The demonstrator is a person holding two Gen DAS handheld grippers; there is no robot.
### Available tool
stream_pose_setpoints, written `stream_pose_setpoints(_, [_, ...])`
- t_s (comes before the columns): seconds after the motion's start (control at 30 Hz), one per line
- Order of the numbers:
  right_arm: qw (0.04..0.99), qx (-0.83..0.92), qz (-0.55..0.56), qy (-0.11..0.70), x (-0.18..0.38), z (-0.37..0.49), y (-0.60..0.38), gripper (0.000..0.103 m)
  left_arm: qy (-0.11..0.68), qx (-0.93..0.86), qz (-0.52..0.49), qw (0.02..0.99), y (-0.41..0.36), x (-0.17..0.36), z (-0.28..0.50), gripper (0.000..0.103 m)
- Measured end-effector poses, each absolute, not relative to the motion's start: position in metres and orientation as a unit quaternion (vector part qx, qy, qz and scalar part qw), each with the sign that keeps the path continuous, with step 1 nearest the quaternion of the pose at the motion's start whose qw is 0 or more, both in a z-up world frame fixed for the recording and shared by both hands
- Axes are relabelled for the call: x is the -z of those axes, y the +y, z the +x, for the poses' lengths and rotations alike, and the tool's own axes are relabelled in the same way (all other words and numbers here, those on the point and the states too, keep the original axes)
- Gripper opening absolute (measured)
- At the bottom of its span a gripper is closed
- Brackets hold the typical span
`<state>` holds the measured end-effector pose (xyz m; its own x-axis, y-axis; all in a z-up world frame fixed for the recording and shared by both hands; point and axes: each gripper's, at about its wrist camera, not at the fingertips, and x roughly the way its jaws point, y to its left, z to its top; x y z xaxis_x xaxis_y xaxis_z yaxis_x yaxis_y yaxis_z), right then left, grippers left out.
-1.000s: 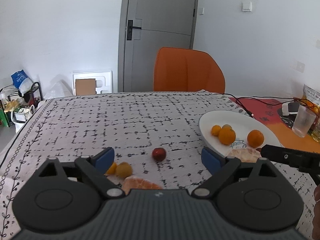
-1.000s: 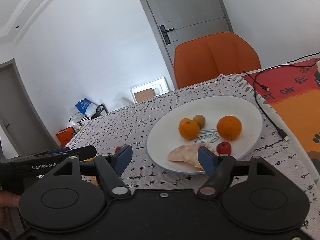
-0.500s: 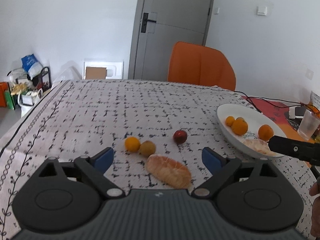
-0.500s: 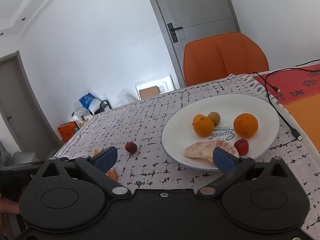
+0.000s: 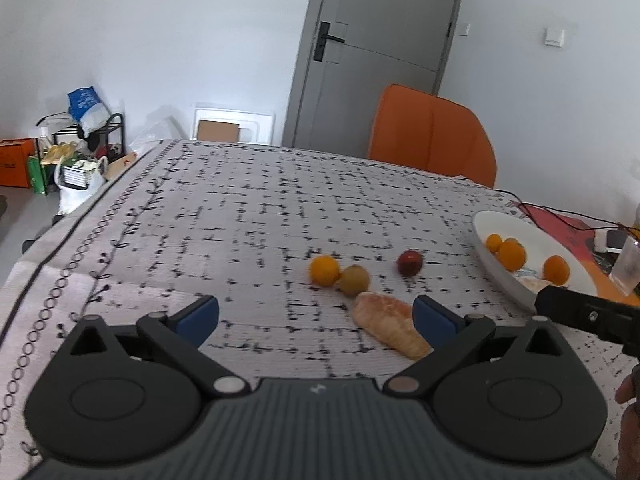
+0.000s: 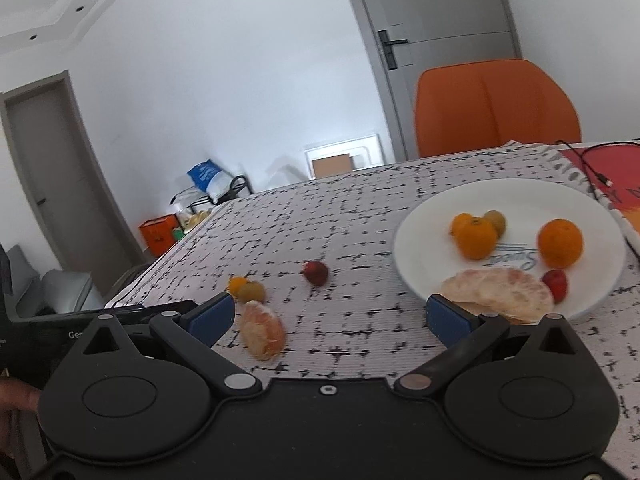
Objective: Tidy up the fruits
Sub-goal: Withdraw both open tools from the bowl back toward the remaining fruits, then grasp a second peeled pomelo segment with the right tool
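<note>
Left wrist view, peeled pale-orange citrus segment [image 5: 386,326] on cloth, both tongs spread, empty.

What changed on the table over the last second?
Both grippers pulled back from the fruit. The right gripper has just been opening, from near the peeled segment on the plate, with nothing between its fingers. The left gripper widened slightly, also empty; more cloth now shows. The loose fruit and the fruit on the plate stayed put.
</note>
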<state>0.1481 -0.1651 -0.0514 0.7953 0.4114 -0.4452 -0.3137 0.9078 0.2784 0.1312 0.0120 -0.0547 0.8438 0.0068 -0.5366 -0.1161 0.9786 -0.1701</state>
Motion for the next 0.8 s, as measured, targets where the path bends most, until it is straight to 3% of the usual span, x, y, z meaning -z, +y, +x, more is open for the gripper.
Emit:
stream_pose_setpoints(0.1, [0.941,-0.201,0.089,0.259,0.052,0.150,-0.156,0.102,0.282,-0.038,-0.102,0.953,0.021,0.056,0.129,0.102])
stream_pose_setpoints(0.43, [0.926,-0.238,0.058,0.288,0.059,0.163,-0.120,0.083,0.275,-0.048,-0.115,0.953,0.043,0.058,0.119,0.099])
stream_pose_setpoints(0.8, [0.916,-0.257,0.034,0.306,0.064,0.181,-0.093,0.074,0.270,-0.064,-0.124,0.953,0.062,0.061,0.114,0.088])
